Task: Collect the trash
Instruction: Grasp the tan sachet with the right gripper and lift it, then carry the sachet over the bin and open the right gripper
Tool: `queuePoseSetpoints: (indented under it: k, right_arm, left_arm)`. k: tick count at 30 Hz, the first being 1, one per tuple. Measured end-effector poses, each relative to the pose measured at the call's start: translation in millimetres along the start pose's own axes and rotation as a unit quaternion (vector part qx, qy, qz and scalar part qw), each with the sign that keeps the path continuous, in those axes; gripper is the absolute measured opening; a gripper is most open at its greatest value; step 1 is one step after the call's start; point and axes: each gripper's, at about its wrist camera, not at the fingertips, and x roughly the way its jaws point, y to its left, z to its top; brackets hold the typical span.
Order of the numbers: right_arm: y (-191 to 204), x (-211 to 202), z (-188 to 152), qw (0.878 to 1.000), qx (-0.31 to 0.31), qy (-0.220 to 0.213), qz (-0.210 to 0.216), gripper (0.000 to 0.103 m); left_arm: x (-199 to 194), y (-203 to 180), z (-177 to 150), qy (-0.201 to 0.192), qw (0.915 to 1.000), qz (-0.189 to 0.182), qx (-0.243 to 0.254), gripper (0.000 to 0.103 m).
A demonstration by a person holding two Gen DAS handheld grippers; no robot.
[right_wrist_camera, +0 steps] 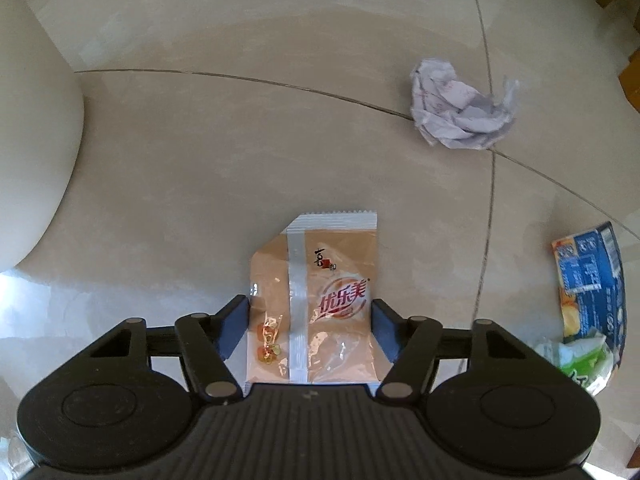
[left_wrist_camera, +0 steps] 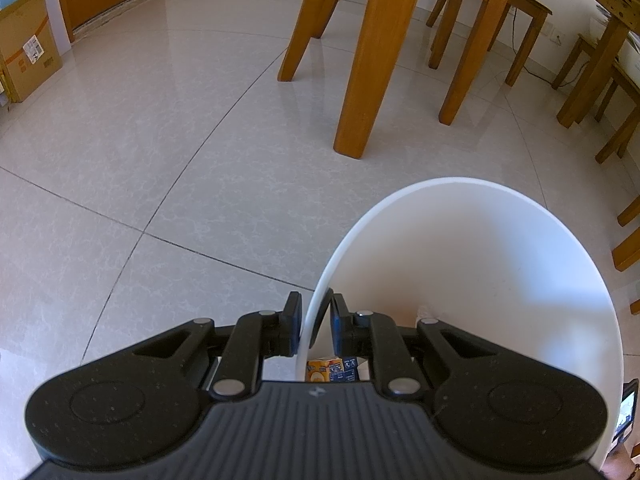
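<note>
Directly between the blue pads of the right gripper [right_wrist_camera: 310, 326] lies a flat tan foil snack sachet with red lettering [right_wrist_camera: 316, 300], resting on the pale glossy tiled floor [right_wrist_camera: 224, 152]. Its long axis runs from 6 o'clock to 12 o'clock along the gripper's pointing line, so the jaws straddle its short width. The jaws stand partly open, each pad just beside one long edge of the sachet; whether they already press on it cannot be told. In my judgement, the next move turns on closing across that width and lifting.

Further out in the right wrist view, a blue and yellow printed carton [right_wrist_camera: 592, 276] lies at 3 o'clock with a green and white wrapper [right_wrist_camera: 576, 360] just below it. A crumpled white paper ball [right_wrist_camera: 460, 108] sits at 1 o'clock, well apart from the sachet.

The left gripper [left_wrist_camera: 316, 326] is clamped on the rim of a white round plastic bin [left_wrist_camera: 480, 240]. This bin shows at 9 o'clock in the right wrist view. The right hand is therefore the nearer to the sachet.
</note>
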Motion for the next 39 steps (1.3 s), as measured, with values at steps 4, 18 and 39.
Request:
queuePoseSetpoints:
  k: [4,18,39]
  right_arm:
    - [3,-9,0,1.0,-0.004,0.007,0.007,0.069]
    - [36,-139,3,0.992,-0.102,-0.003,0.068,0.069]
    - [146,-301,84,0.909,-0.359,-0.094,0.191,0.07]
  left_arm:
    - [-1,-1,-1,-0.001,1.0,0.002,0.003,0.013]
    - [-1,0,-1,-0.003,1.0,-0.002,-0.002,0.013]
    - [0,0,-1,-0.007,0.9999,-0.007,-0.005,0.013]
